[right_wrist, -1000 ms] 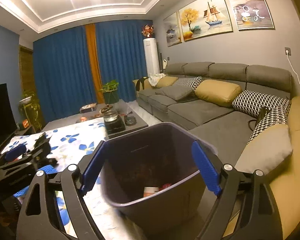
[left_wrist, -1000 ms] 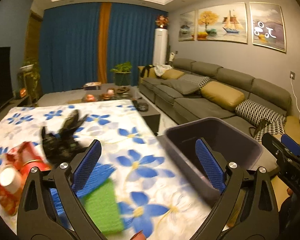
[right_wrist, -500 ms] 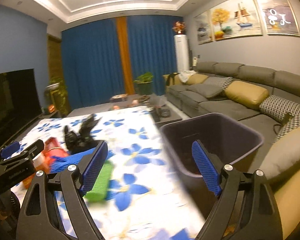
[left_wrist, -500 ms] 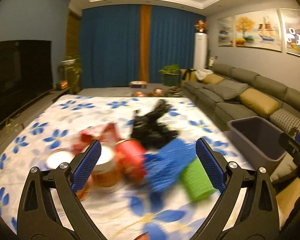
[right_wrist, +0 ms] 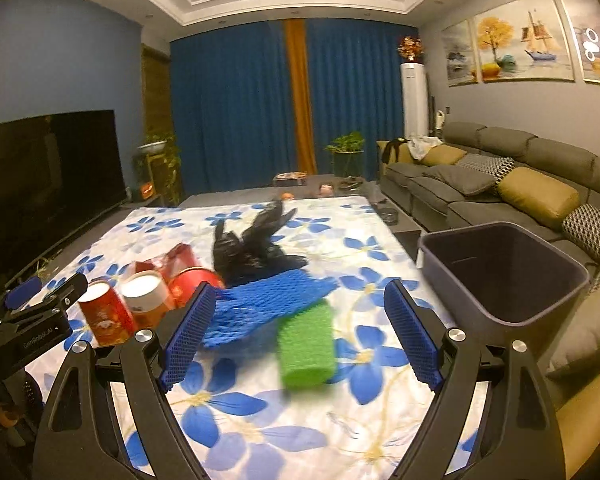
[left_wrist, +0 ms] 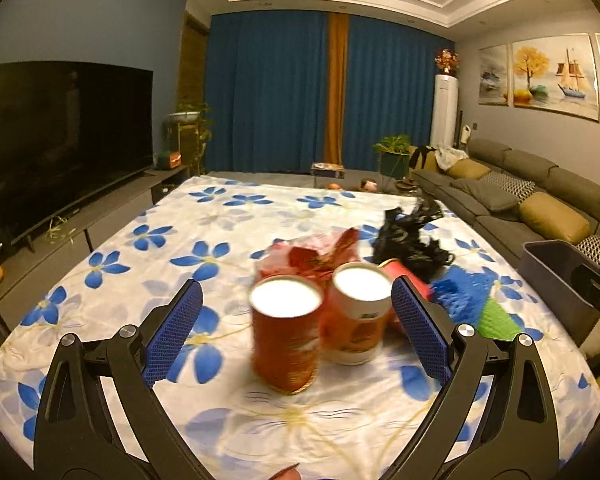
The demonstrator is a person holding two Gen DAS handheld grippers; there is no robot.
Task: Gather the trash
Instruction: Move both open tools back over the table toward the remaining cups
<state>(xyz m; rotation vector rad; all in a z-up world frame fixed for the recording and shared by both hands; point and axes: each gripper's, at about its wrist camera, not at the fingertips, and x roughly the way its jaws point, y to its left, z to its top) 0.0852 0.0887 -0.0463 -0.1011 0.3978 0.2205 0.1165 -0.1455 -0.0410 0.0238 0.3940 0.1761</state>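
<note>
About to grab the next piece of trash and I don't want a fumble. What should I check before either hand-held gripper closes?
1. Left hand-held gripper open, empty: ok.
2. Right hand-held gripper open, empty: ok.
3. Red cans upright between the left fingers: ok.
4. Green roll lined up with the right one: ok.
5. Bin open, beside the table: ok.
6. Room left in the bin: cannot tell.

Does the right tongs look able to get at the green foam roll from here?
Probably yes. The right tongs stand open with the green foam roll lying straight ahead between the fingers' line. Only the blue foam net touches its far end; nothing covers it.
</note>
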